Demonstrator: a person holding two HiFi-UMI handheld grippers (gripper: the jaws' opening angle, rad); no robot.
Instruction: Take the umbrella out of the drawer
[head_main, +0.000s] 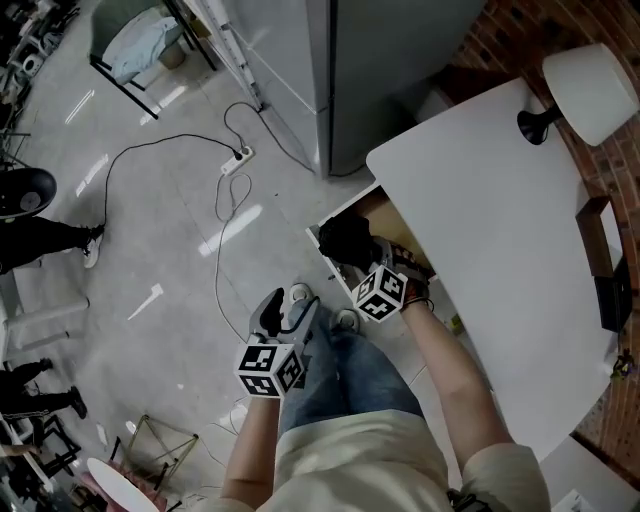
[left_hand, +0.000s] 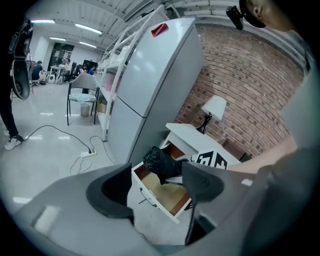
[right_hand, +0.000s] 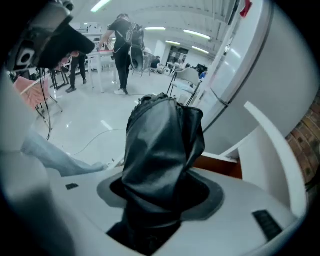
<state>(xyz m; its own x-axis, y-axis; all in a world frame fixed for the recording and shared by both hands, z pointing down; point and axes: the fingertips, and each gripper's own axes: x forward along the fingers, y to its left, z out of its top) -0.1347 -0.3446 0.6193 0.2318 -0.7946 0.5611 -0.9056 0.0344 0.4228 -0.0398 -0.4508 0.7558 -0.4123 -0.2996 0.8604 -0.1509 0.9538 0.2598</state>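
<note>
A black folded umbrella (head_main: 345, 240) hangs just above the open drawer (head_main: 388, 215) under the white table (head_main: 500, 260). My right gripper (head_main: 362, 258) is shut on it. In the right gripper view the umbrella (right_hand: 162, 145) fills the space between the jaws of the gripper (right_hand: 160, 200) and stands up out of them, with the drawer's wooden edge (right_hand: 220, 165) behind. My left gripper (head_main: 272, 308) hangs to the left of the drawer, over the floor. In its own view the left gripper (left_hand: 155, 187) is open and holds nothing. Beyond its jaws I see the drawer (left_hand: 167, 195) and the umbrella (left_hand: 160, 162).
A grey fridge (head_main: 400, 70) stands just behind the drawer. A white lamp (head_main: 590, 90) sits on the table's far corner. A power strip (head_main: 236, 160) with cables lies on the floor at the left. The person's jeans-clad legs (head_main: 340, 370) are below the grippers.
</note>
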